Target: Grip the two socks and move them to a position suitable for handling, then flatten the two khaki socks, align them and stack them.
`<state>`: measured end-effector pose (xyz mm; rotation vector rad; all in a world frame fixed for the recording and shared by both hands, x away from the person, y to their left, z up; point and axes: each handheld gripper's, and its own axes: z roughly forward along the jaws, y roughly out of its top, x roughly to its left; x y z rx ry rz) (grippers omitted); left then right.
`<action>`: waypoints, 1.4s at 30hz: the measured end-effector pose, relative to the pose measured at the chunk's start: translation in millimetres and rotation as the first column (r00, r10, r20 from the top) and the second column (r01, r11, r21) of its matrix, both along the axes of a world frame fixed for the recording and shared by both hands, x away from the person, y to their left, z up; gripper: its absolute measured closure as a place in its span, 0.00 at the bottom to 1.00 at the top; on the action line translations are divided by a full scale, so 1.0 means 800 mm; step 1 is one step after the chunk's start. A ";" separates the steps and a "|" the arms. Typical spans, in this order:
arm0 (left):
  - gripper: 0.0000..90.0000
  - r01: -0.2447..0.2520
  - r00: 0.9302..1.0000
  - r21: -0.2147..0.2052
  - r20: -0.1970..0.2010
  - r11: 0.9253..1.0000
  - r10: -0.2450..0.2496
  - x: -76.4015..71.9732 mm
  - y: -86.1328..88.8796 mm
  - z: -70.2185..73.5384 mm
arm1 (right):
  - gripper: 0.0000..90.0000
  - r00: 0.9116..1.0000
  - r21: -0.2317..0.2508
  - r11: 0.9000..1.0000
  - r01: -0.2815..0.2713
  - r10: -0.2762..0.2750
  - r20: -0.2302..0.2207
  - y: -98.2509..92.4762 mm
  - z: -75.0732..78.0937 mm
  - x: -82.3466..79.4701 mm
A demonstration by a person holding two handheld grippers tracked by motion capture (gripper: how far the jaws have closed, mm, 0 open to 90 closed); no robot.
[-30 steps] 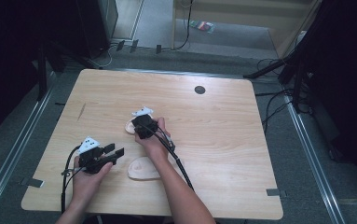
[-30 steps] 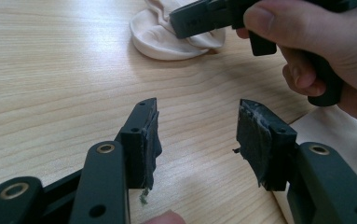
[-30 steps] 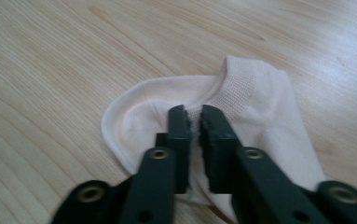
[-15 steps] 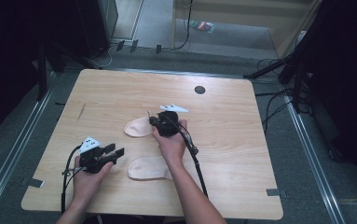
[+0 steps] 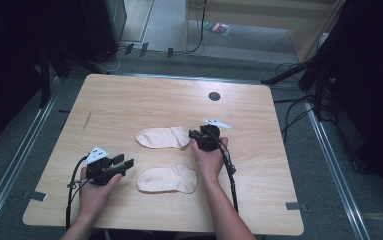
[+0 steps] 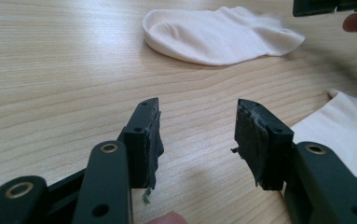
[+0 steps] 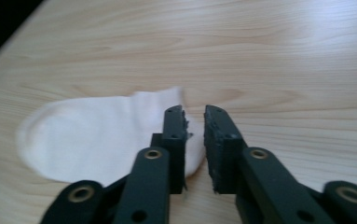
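Sock [image 7: 106,137] just beside right hand-held gripper [image 7: 195,116], jaws slightly apart, gripping nothing

Your high view is soft and grainy, with the pale wooden table [image 5: 144,102] evenly lit from above while the floor and the dark surroundings at both sides fall almost to black. In your left gripper view the grain is crisp near the black jaws, and a broad soft shadow lies at the upper right beside the far cream ankle sock [image 6: 218,35]. Your right gripper view is blurred throughout, with bluish-white glare on the wood at top right and a black corner at top left.
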<state>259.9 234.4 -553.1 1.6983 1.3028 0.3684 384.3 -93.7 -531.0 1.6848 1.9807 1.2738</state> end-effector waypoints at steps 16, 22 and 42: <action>0.57 -0.075 0.995 0.009 0.059 0.997 0.075 0.028 -0.001 0.022 | 0.69 0.993 -0.076 0.992 -0.105 0.109 0.051 -0.002 -0.001 -0.005; 0.59 -0.112 0.991 0.064 0.080 0.992 0.107 0.062 -0.012 0.025 | 0.67 0.993 -0.077 0.992 -0.098 0.103 0.060 -0.004 -0.002 -0.001; 0.67 -0.108 0.994 0.068 -0.004 0.992 0.108 0.108 -0.018 0.022 | 0.70 0.992 -0.054 0.993 -0.108 0.111 0.053 -0.006 -0.003 0.004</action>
